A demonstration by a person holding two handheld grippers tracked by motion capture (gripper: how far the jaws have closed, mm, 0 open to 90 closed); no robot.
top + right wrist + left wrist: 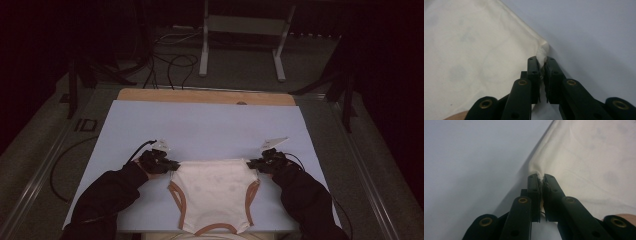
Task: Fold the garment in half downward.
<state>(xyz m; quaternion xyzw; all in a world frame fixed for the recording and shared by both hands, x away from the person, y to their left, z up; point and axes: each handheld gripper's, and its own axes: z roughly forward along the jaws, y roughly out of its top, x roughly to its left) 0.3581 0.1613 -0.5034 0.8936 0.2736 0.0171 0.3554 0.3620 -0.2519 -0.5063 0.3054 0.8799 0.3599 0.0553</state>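
On the pale blue table (150, 125), near the person's edge, lies a cream garment (214, 195) with tan-brown trim along its leg openings, spread flat between the two forearms. Its straight waistband edge faces away from the person, its narrow trimmed end points toward the near edge of the table, so the long axis runs from far to near, roughly square to that edge. The left gripper (172, 164) has its jaws pinched closed on the garment's far left corner, and in the left gripper view a tuft of cream cloth (541, 178) shows squeezed between the black jaws. The right gripper (253, 163) is likewise clamped on the far right corner, with a small fold of fabric (542, 53) caught at the jaw tips. Both bites look shallow, taking only the very corner, so a lift or a sideways tug could probably pull the cloth free on one side, leaving the garment hanging crooked. Uneven pulling between the hands might also skew it off its axis or drag the narrow end over the near edge.
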